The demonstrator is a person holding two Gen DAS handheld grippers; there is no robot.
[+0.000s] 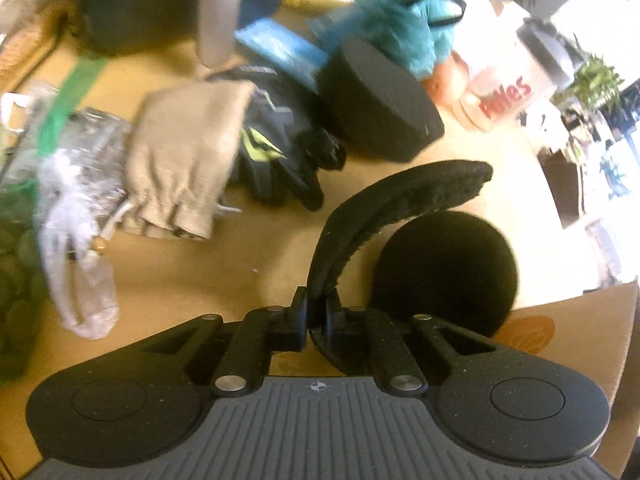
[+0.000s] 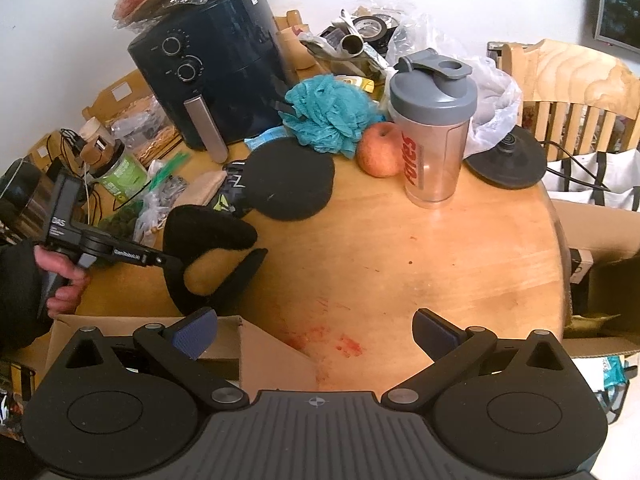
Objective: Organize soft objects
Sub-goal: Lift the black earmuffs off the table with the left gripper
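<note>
Jaws of left gripper clenched on the band of the black earmuffs; jaws of right gripper released, nothing between them. Earmuffs hang partly lifted near the surface's front-left edge, beside the cardboard box. Judgement: keep the grip firm on the band and lift clear so the pads don't drag before carrying to the box. Both grippers pitch steeply downward.
</note>
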